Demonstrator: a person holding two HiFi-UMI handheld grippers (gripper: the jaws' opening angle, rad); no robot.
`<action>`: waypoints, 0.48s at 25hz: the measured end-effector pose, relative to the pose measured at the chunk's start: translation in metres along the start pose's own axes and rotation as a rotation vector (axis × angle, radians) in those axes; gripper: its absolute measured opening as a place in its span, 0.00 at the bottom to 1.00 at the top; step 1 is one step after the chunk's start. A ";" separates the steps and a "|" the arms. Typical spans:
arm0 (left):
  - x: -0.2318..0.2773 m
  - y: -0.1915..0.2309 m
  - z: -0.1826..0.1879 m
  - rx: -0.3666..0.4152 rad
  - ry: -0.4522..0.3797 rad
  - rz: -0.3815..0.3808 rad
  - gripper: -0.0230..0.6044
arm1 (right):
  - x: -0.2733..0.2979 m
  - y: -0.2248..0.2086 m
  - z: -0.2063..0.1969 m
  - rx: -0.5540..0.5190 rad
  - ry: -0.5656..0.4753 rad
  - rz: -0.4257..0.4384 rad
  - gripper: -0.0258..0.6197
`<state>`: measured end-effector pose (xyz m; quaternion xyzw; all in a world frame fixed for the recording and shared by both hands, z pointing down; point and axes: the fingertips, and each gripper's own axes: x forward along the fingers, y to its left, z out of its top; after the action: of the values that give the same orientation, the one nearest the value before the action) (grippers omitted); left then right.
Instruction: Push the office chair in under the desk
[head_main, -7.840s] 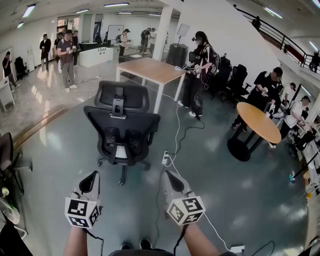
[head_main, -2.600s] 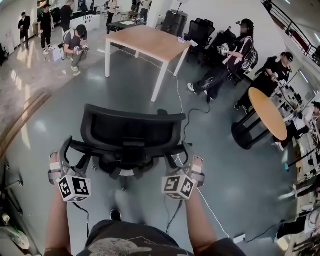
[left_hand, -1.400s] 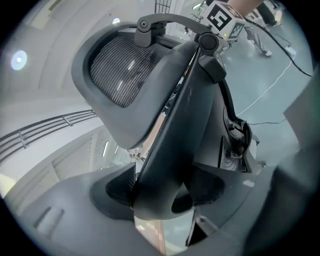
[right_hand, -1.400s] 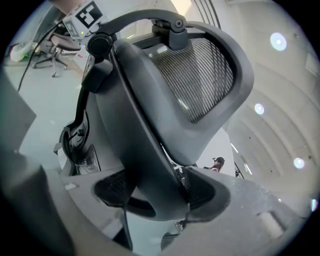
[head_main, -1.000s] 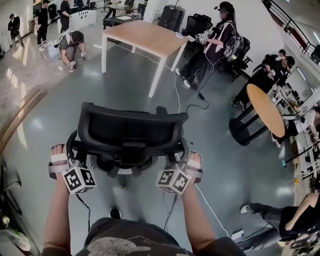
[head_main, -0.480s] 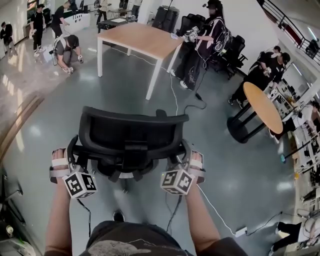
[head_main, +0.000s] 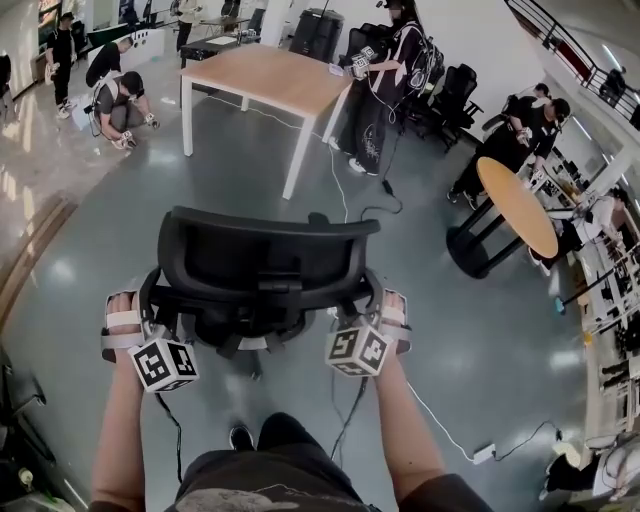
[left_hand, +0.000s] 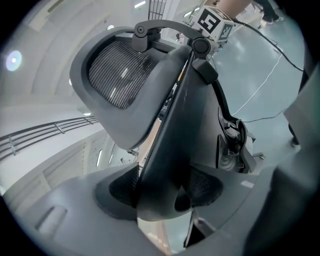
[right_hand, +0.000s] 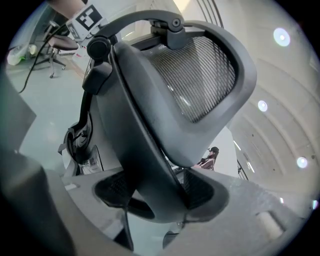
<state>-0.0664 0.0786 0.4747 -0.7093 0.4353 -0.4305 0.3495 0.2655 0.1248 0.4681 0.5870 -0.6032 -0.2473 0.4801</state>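
A black mesh-backed office chair (head_main: 265, 265) stands on the grey floor, its back towards me. The wooden desk (head_main: 265, 78) is further ahead. My left gripper (head_main: 148, 300) is at the left edge of the backrest frame and my right gripper (head_main: 372, 300) at the right edge. In the left gripper view the frame's edge (left_hand: 165, 120) fills the gap of the left gripper (left_hand: 160, 192), whose jaws have just been closing onto it. In the right gripper view the right gripper (right_hand: 155, 192) is shut on the other edge of the chair (right_hand: 150, 100).
A person (head_main: 385, 80) stands at the desk's right end and another (head_main: 118, 100) crouches to its left. A round wooden table (head_main: 517, 205) stands at the right with people beyond it. A white cable (head_main: 440, 425) runs across the floor on the right.
The chair and both grippers have gone a little forward towards the desk. The standing person has stepped closer to the desk's right end. My foot now shows below the chair.
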 end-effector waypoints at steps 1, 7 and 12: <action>0.005 0.000 0.001 0.000 0.002 -0.002 0.49 | 0.005 -0.001 -0.001 -0.001 -0.001 0.000 0.47; 0.023 -0.013 0.003 0.003 0.012 0.017 0.48 | 0.033 0.002 -0.012 -0.007 -0.006 0.008 0.47; 0.045 -0.008 0.013 -0.005 0.024 0.021 0.47 | 0.061 -0.011 -0.015 -0.012 -0.021 0.017 0.47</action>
<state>-0.0406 0.0424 0.4903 -0.7005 0.4479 -0.4342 0.3468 0.2929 0.0690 0.4822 0.5764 -0.6117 -0.2531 0.4791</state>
